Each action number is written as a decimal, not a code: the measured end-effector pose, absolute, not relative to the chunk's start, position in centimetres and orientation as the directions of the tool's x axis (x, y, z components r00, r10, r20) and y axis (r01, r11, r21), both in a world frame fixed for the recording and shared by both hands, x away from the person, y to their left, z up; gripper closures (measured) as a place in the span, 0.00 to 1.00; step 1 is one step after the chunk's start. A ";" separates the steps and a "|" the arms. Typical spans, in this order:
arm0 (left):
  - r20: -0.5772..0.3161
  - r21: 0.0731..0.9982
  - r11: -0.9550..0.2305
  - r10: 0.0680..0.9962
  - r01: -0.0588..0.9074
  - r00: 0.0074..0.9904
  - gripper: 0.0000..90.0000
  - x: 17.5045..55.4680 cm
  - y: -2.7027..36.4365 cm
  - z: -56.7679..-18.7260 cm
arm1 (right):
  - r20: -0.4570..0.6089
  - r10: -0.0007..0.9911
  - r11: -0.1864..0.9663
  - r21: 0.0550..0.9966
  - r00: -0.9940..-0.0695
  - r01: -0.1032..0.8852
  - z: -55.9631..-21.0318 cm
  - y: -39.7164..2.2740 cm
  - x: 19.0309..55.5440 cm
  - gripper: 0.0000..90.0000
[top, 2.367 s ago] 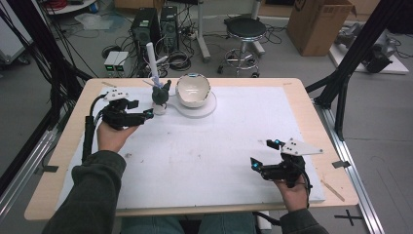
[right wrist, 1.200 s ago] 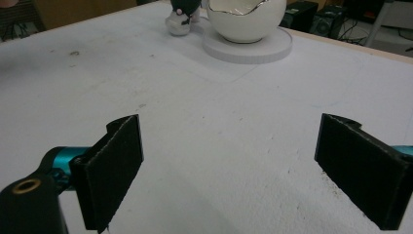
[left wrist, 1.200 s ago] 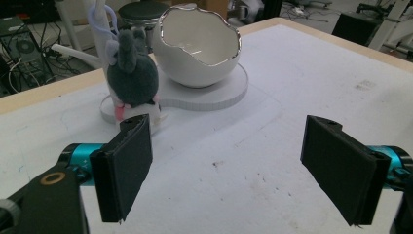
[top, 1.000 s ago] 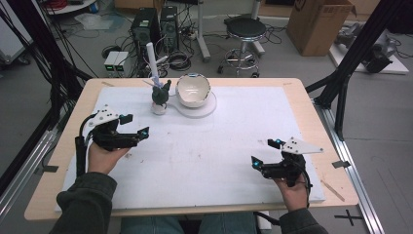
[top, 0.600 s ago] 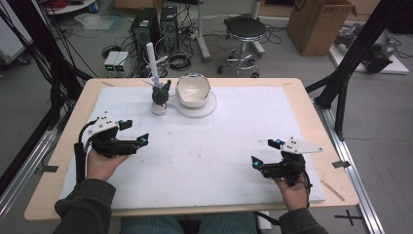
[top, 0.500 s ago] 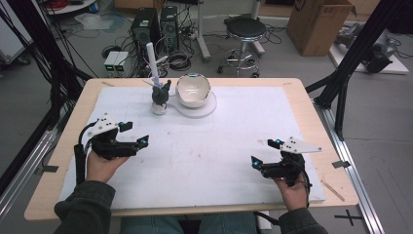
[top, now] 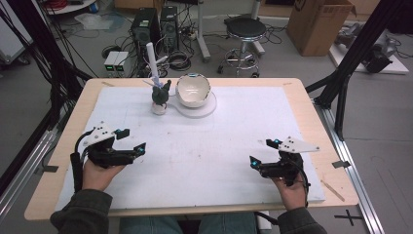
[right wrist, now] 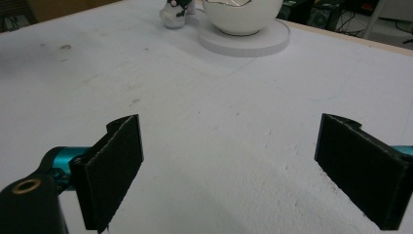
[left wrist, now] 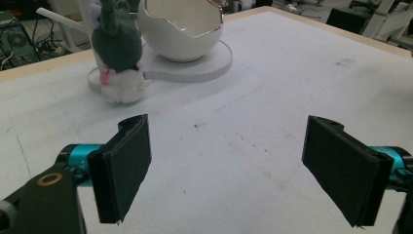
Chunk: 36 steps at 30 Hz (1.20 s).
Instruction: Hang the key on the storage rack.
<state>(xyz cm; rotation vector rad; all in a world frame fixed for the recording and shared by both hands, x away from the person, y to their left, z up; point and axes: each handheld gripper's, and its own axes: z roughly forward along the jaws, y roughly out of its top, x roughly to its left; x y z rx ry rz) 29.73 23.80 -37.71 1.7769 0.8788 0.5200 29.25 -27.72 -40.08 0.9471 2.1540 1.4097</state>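
A small grey plush bunny [top: 159, 95] stands upright at the back of the white mat, next to a cracked-egg-shaped white bowl [top: 193, 89] on a round white disc [top: 210, 108]. My left gripper [top: 132, 140] hovers over the mat's near left, open and empty, well short of the bunny. In the left gripper view the bunny [left wrist: 117, 53] and bowl [left wrist: 180, 24] lie beyond the wide-apart jaws of the left gripper [left wrist: 238, 175]. My right gripper [top: 263, 152] rests open and empty at the near right. The right gripper [right wrist: 238, 170] faces the bowl [right wrist: 241, 14] from afar.
A white mat [top: 204, 146] covers most of the wooden table [top: 311, 112]. A white tube [top: 152, 58] rises behind the bunny. Beyond the far edge are computer towers [top: 156, 19], a stool [top: 246, 29] and a cardboard box [top: 316, 24].
My left gripper has drawn back from beside the bunny toward the near left of the table, open and empty. The right gripper has stayed in place.
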 end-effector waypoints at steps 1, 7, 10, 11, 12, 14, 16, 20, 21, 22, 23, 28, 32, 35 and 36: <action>-0.055 0.928 -0.195 0.770 0.316 0.636 0.21 29.7 23.8 -37.8 | 0.037 0.721 0.265 0.908 -0.692 0.324 -40.1 -27.7 29.2 0.11; -0.054 0.929 -0.196 0.766 0.313 0.640 0.21 29.0 23.8 -38.2 | 0.040 0.724 0.262 0.907 -0.689 0.328 -40.2 -27.8 29.3 0.11; -0.047 0.926 -0.208 0.763 0.314 0.644 0.21 28.6 23.7 -38.4 | 0.039 0.724 0.264 0.907 -0.689 0.329 -40.2 -27.8 29.3 0.11; -0.046 0.926 -0.211 0.760 0.314 0.648 0.21 28.6 23.7 -38.5 | 0.033 0.722 0.267 0.908 -0.691 0.323 -40.2 -27.8 29.4 0.11; -0.044 0.925 -0.214 0.760 0.314 0.648 0.21 28.5 23.8 -38.4 | 0.037 0.723 0.265 0.907 -0.690 0.326 -40.2 -27.7 29.4 0.11; -0.043 0.926 -0.214 0.760 0.312 0.648 0.21 28.3 23.8 -38.4 | 0.043 0.724 0.263 0.906 -0.689 0.333 -40.2 -27.7 29.3 0.11; -0.043 0.927 -0.213 0.760 0.310 0.648 0.21 28.2 23.9 -38.5 | 0.038 0.723 0.268 0.905 -0.690 0.330 -40.3 -27.7 29.4 0.11; -0.047 0.927 -0.208 0.762 0.313 0.646 0.21 27.9 24.2 -38.5 | 0.044 0.722 0.268 0.902 -0.690 0.338 -40.3 -27.6 29.4 0.11; -0.046 0.927 -0.208 0.763 0.313 0.644 0.21 27.8 24.3 -38.6 | 0.042 0.723 0.270 0.902 -0.690 0.337 -40.4 -27.6 29.4 0.11; -0.044 0.926 -0.213 0.762 0.313 0.646 0.21 27.7 24.4 -38.6 | 0.043 0.723 0.268 0.902 -0.689 0.338 -40.4 -27.7 29.4 0.11; -0.045 0.926 -0.211 0.764 0.314 0.644 0.21 27.6 24.4 -38.7 | 0.043 0.723 0.268 0.902 -0.690 0.337 -40.4 -27.7 29.4 0.11; -0.041 0.925 -0.214 0.763 0.313 0.645 0.21 27.0 24.6 -38.9 | 0.041 0.720 0.276 0.899 -0.693 0.339 -40.5 -27.6 29.5 0.11; -0.033 0.926 -0.219 0.765 0.308 0.644 0.21 26.7 24.8 -38.9 | 0.044 0.718 0.280 0.895 -0.694 0.346 -40.5 -27.5 29.5 0.11; -0.026 0.925 -0.225 0.766 0.305 0.642 0.21 26.5 24.9 -39.0 | 0.041 0.716 0.284 0.895 -0.697 0.345 -40.6 -27.4 29.6 0.11; -0.024 0.925 -0.226 0.768 0.306 0.640 0.21 26.4 25.0 -38.9 | 0.042 0.716 0.286 0.893 -0.697 0.347 -40.6 -27.4 29.6 0.11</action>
